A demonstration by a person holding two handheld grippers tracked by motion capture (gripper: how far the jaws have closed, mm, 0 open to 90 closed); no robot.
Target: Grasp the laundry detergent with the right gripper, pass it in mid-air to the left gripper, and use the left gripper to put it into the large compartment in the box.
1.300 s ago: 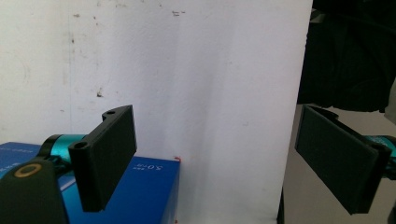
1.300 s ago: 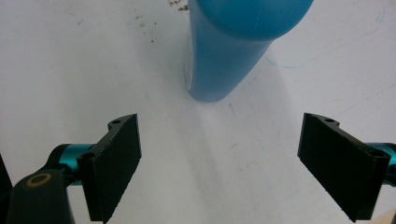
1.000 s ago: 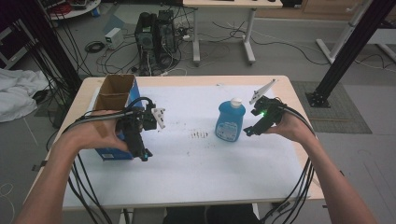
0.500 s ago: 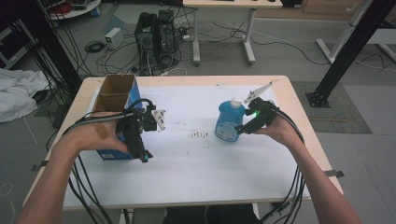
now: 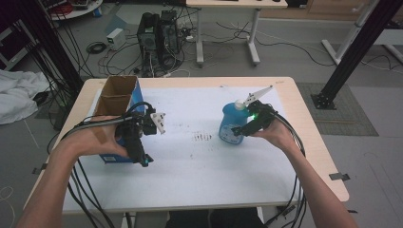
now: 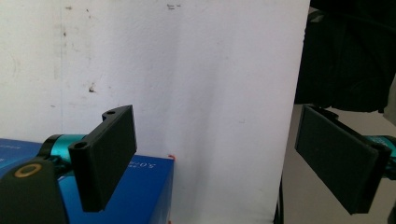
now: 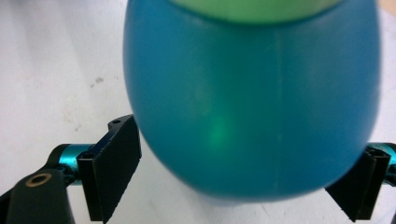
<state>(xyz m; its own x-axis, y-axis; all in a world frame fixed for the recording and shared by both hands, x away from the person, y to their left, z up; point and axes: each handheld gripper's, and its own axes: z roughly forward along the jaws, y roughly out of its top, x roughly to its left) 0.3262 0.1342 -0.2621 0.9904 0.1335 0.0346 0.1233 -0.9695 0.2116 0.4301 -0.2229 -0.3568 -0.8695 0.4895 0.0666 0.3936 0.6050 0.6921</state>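
Note:
A blue, rounded bottle with a pale cap stands upright right of the table's middle. My right gripper reaches it from the right and is open. In the right gripper view the bottle bulges between the two jaws, each close beside its lower flank; contact is unclear. At the left, my left gripper hovers open over the near right corner of a tall blue box with an open cardboard top. In the left gripper view its jaws stand wide apart, with nothing between them above the white tabletop and the box.
A white sheet covers the tabletop, with a small dark smudge between the box and the bottle. Cables trail from both grippers over the near edge. Beyond the far edge are a computer tower and desk legs.
My right gripper has moved left, from beside the bottle to straddling its lower body. The left gripper and the box have stayed put.

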